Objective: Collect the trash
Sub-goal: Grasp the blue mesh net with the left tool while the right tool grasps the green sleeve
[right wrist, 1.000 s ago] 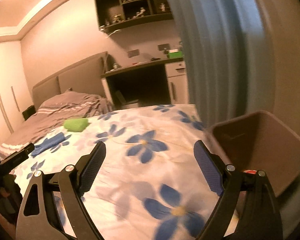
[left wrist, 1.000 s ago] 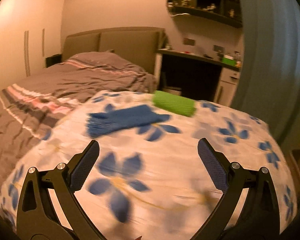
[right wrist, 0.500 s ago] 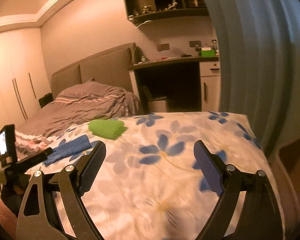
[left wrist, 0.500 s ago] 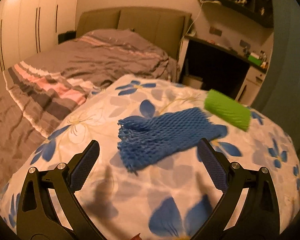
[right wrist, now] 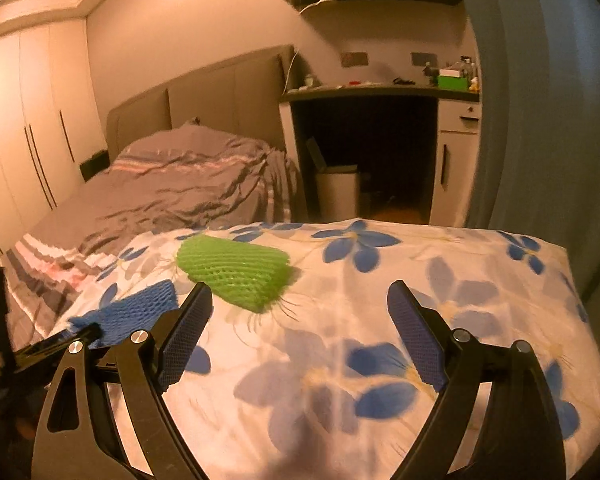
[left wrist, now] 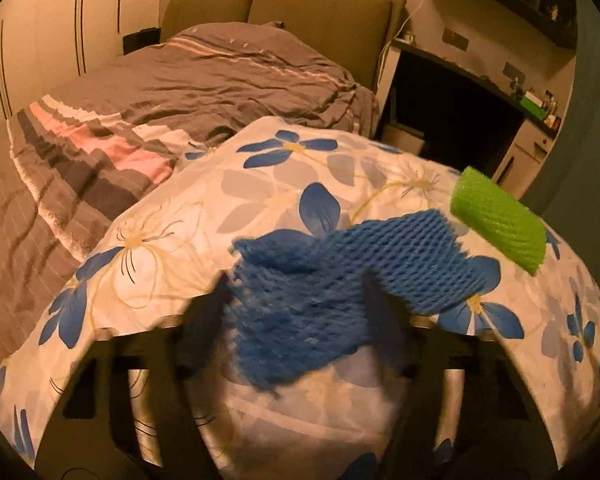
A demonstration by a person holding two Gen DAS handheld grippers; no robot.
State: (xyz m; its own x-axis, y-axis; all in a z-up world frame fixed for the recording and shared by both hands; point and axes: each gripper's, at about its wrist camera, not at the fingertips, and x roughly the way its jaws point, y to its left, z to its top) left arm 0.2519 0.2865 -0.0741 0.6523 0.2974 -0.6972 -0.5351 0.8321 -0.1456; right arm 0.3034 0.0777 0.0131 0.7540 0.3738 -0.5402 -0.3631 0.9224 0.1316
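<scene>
Left wrist view:
Left tool (left wrist: 296, 312): blurred, closing around the near end of the blue foam net; pads beside it, pressing or not unclear.
Blue foam net (left wrist: 340, 272): flat on the floral quilt (left wrist: 148, 248), spread toward the right.
Green foam net (left wrist: 500, 224): on the quilt just beyond the blue one, at the right.
Striped grey bedding (left wrist: 180, 92): further up the bed, wrinkled.

Right wrist view:
Right tool (right wrist: 300, 344): spread wide, nothing between the pads, above the quilt.
Green foam net (right wrist: 236, 270): ahead of the left finger, not touched.
Blue foam net (right wrist: 140, 310): left of it, at the left tool's tip.
</scene>
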